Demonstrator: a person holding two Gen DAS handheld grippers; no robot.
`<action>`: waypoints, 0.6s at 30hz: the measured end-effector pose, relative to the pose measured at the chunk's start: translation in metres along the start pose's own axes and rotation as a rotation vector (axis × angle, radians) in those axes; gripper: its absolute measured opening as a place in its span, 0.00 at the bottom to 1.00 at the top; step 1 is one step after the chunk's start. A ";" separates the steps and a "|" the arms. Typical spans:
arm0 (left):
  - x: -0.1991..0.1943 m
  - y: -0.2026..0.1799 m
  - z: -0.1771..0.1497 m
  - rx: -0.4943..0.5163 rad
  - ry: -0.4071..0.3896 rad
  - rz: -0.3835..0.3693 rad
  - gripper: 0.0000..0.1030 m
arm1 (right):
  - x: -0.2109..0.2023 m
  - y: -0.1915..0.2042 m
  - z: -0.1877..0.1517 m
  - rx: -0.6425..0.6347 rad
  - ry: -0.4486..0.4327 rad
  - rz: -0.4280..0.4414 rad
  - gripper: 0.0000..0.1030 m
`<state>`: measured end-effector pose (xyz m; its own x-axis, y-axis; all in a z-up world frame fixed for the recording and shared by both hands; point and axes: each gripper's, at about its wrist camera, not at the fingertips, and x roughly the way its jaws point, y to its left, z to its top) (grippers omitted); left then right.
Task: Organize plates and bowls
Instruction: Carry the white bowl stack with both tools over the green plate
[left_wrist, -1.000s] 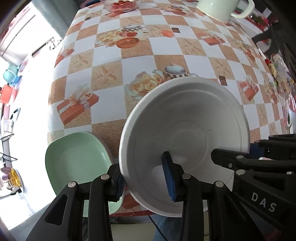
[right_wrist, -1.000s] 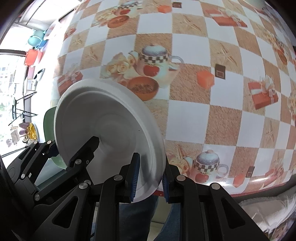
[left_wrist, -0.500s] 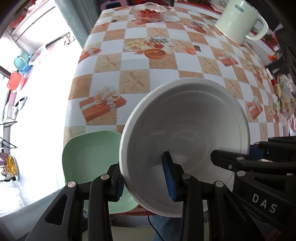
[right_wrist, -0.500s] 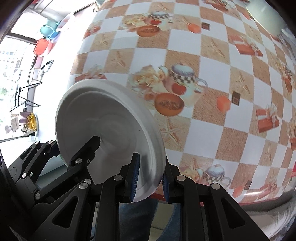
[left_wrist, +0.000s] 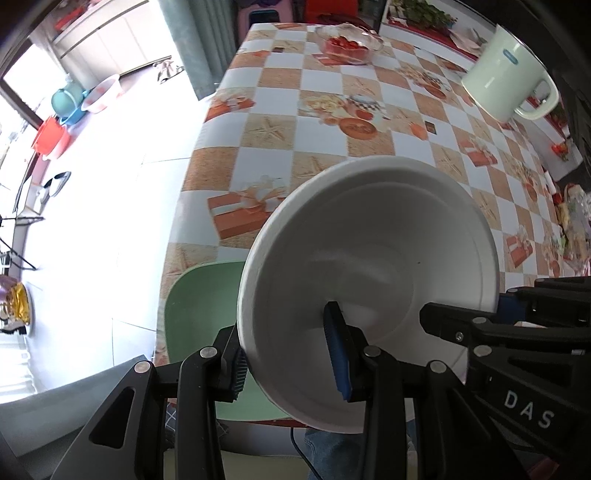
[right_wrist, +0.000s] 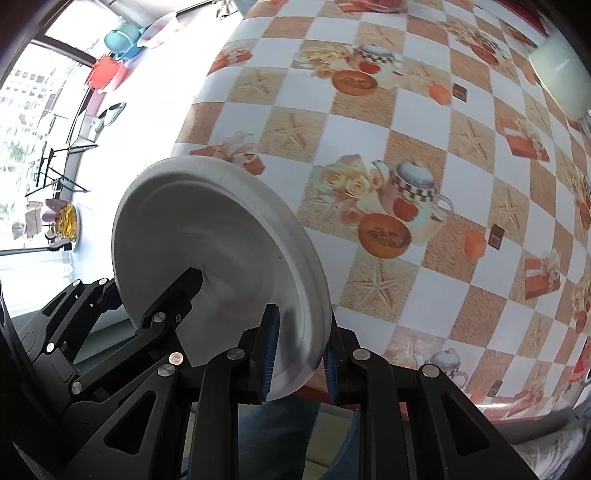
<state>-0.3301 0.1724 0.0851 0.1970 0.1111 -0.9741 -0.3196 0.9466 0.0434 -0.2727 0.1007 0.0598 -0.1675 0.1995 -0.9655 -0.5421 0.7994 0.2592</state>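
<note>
Both claws carry one round white foam bowl (left_wrist: 369, 258) tilted above the near edge of the counter (left_wrist: 332, 122) with its checkered orange-and-white oilcloth: the left claw (left_wrist: 288, 354) is clamped on the bowl's near rim, and the right claw (right_wrist: 299, 350) pinches the opposite rim, seen from the bowl's underside. This looks like the carrying step of stacking, since a pale green squarish plate (left_wrist: 199, 314) lies at the counter's near corner, just beside and partly behind the bowl. The next move probably calls for levelling the bowl, shifting it over the green plate and lowering it before either claw lets go.
</note>
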 end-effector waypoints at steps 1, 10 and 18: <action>-0.001 0.002 0.000 -0.006 -0.001 0.000 0.39 | 0.001 0.002 0.001 -0.007 0.001 -0.001 0.24; -0.009 0.028 -0.005 -0.079 -0.022 0.008 0.39 | 0.000 0.030 0.009 -0.064 -0.002 0.002 0.24; -0.018 0.052 -0.010 -0.116 -0.037 0.019 0.39 | 0.003 0.056 0.011 -0.121 0.006 0.018 0.24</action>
<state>-0.3598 0.2168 0.1024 0.2232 0.1414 -0.9645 -0.4278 0.9033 0.0335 -0.2941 0.1524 0.0715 -0.1829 0.2094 -0.9606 -0.6344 0.7213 0.2780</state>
